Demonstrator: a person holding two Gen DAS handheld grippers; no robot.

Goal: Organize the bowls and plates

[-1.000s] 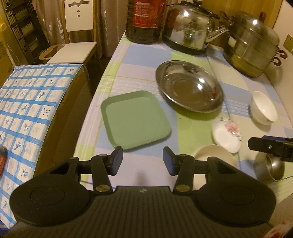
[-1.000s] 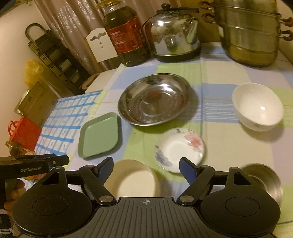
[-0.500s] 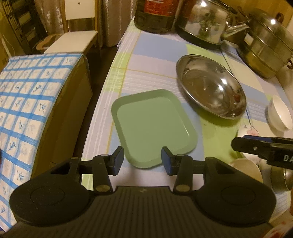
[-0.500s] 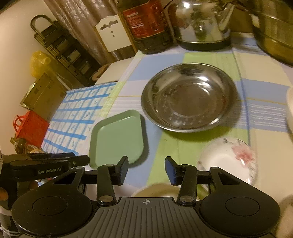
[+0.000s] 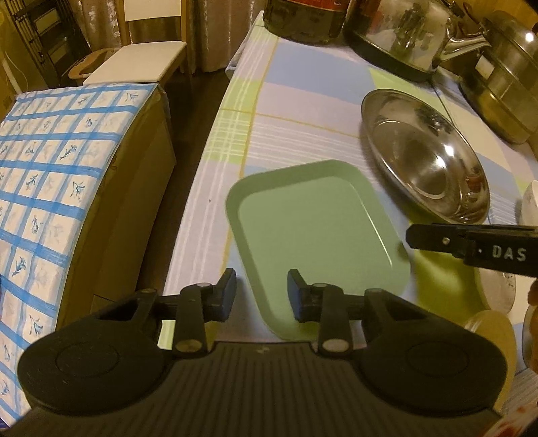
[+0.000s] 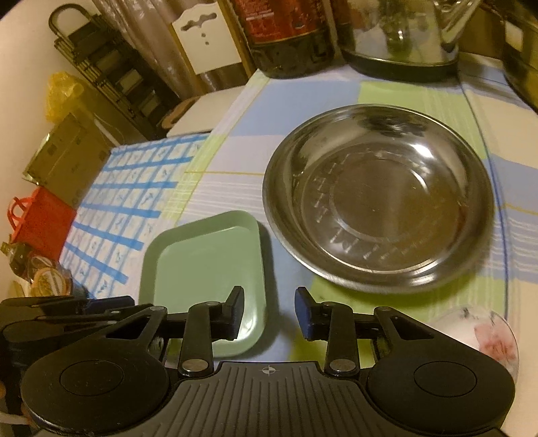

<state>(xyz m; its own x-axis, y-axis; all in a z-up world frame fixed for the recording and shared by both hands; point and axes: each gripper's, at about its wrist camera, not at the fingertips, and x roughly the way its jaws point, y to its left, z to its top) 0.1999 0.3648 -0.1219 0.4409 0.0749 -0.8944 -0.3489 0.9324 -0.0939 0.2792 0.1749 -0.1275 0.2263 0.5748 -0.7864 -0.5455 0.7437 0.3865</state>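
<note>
Green tray (image 5: 312,232), square with rounded corners, lies flat on the checked tablecloth (image 5: 302,90) and serves as the reference for everything else. Its near corner sits between the fingertips of the left gripper (image 5: 261,294), whose jaws are spread with nothing pinched; whether the pads touch the tray's rim cannot be told. From the right wrist view, the right gripper (image 6: 268,314) hovers over the tray's right edge, with its left finger above the tray's surface and its right finger above bare cloth just beside the tray; its jaws are likewise spread and hold nothing. In the left wrist view, one finger of that gripper reaches in from the right, past the tray's right corner.

Just beyond the tray's far right side rests the steel dish (image 6: 378,198), round and shallow, close to the tray but apart from it. Right of the tray and nearer the cameras lies the floral saucer (image 6: 484,336), partly hidden behind the right gripper's body. A cream bowl (image 5: 494,327) shows near it at the edge of the left wrist view. Well beyond the tray, at the table's back, stand the oil bottle (image 6: 285,33), the kettle (image 5: 400,30) and the steamer pot (image 5: 504,84). Left of the tray, off the table, is a blue-checked cover (image 5: 50,174) over a lower piece of furniture.
</note>
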